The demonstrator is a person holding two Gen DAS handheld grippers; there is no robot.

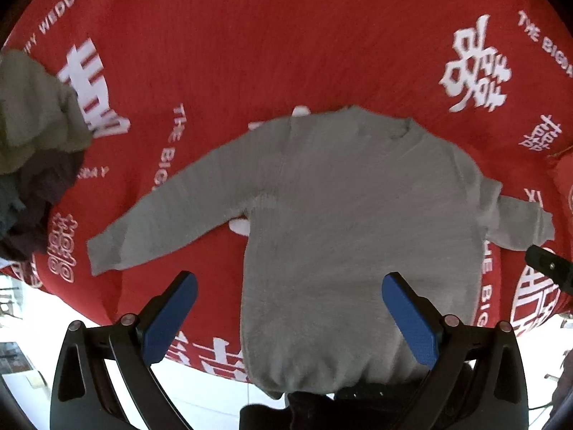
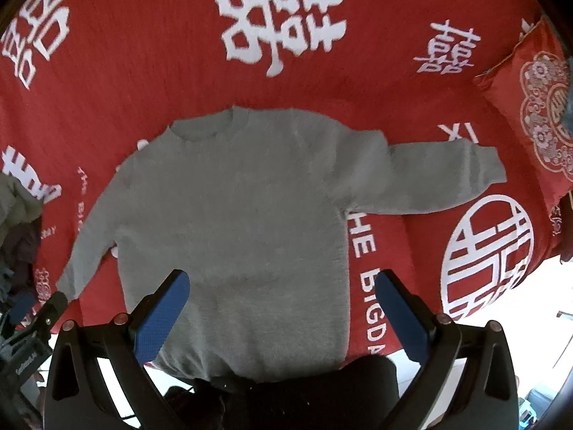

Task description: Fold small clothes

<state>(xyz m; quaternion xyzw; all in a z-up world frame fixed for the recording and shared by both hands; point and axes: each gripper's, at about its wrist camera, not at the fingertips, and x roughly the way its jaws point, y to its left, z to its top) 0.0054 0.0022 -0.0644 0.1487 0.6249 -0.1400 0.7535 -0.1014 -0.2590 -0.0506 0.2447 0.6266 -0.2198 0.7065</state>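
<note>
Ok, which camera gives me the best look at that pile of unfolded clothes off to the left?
The left wrist view: the pile of clothes shows large there, olive on top, darker pieces beneath. The right wrist view catches only a sliver at its left edge.

We see a bed covered by a red bedspread [image 2: 150, 71] printed with white double-happiness characters and English lettering, filling most of both views. Flat on it at center lies a grey sweater [image 2: 236, 215], neck toward 12 o'clock, hem at 6 o'clock hanging at the bed's near edge, one sleeve out toward 8 o'clock and the other toward 3 o'clock. At 9 o'clock in the left wrist view sits a pile of crumpled clothes [image 1: 32, 136], olive on top, darker below; at 2 o'clock in the right wrist view a red embroidered cushion [image 2: 537, 114] lies near the sleeve cuff.
</note>
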